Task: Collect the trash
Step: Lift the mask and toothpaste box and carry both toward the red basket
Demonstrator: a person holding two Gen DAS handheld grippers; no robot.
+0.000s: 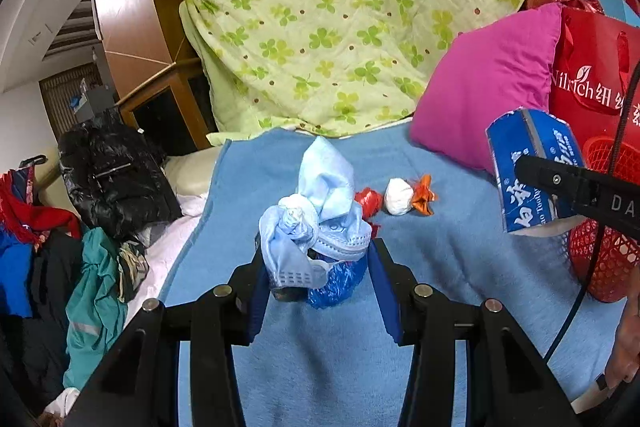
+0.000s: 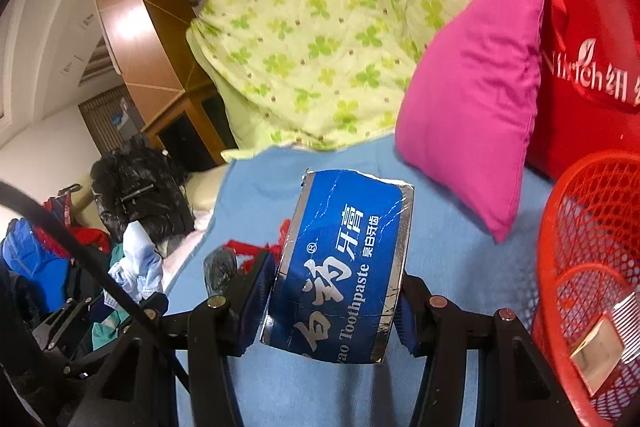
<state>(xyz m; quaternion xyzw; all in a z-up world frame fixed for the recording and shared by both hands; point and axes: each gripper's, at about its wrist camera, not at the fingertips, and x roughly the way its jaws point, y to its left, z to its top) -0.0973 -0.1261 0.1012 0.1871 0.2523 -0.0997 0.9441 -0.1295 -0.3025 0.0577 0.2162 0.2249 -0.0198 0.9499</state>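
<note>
Clearly, both grippers were clenched on trash: left (image 1: 316, 267) on masks (image 1: 316, 223), right (image 2: 332, 303) on a box (image 2: 344, 267), near the basket (image 2: 592, 267) for dropping.

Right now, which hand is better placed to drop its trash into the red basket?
The right. Its tool grips the toothpaste box, and the red basket stands just to its right, rim close. The left tool, clamped on crumpled masks, sits farther left over the blue blanket.

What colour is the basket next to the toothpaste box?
The basket is red mesh plastic, clearest in the right wrist view, right of the toothpaste box.
</note>
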